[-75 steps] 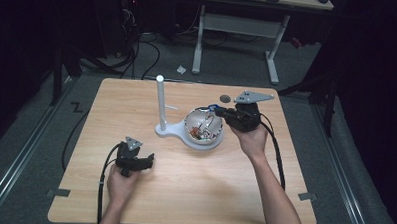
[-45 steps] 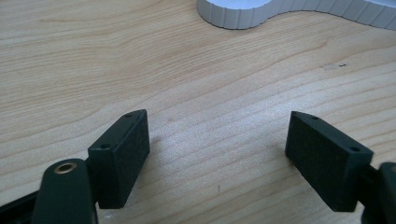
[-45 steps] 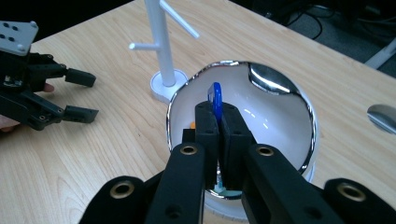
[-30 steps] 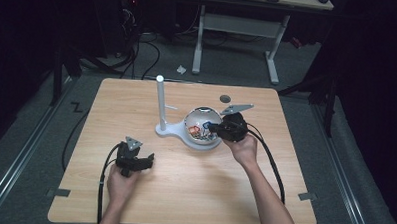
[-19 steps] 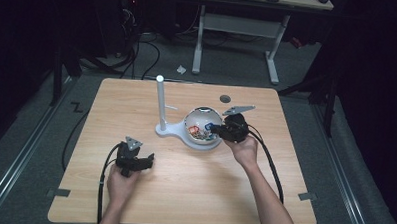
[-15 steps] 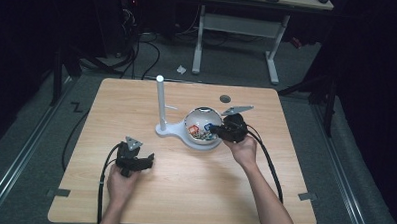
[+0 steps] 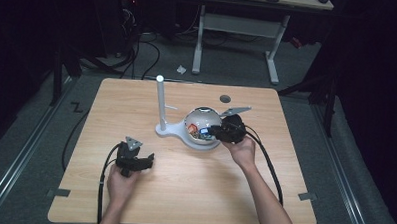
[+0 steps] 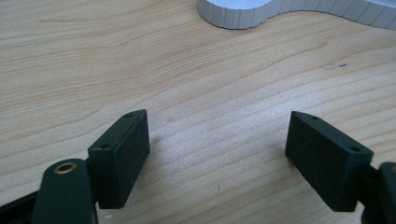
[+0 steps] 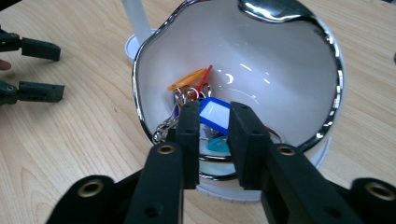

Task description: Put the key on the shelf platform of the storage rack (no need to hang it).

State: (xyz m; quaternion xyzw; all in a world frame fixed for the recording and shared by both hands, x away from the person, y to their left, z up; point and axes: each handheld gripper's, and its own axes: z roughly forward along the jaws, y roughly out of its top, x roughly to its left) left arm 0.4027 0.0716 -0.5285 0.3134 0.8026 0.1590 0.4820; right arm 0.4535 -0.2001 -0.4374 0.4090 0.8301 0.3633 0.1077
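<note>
The wooden table [image 7: 183, 191] has wide bare board along its near edge and on its left half, and the back right corner is bare too apart from a small dark disc [image 7: 225, 98]; beyond the edges lie grey floor, cables and the legs of another desk. Near the middle stands a white stand [image 7: 160, 103], an upright post on a ribbed base whose curved rim also shows at the top of the left gripper view, and on that base sits a white bowl [image 9: 289, 60] with a wavy chrome rim. The left gripper [image 8: 217, 156] lies low over the near left part of the table, well apart from the stand, its jaws spread wide over bare wood with nothing between them. The right gripper [image 9: 211, 135] comes at the bowl from the right and reaches over its near rim; its jaws have just been opening and now stand a little apart, released, with the bunch's blue tag in the gap but the pads not pressing on it. The bunch of keys [image 9: 196, 100] lies at the bottom of the bowl: a blue tag with a white label, an orange tag, a red piece, a teal piece and metal rings with a short chain.
</note>
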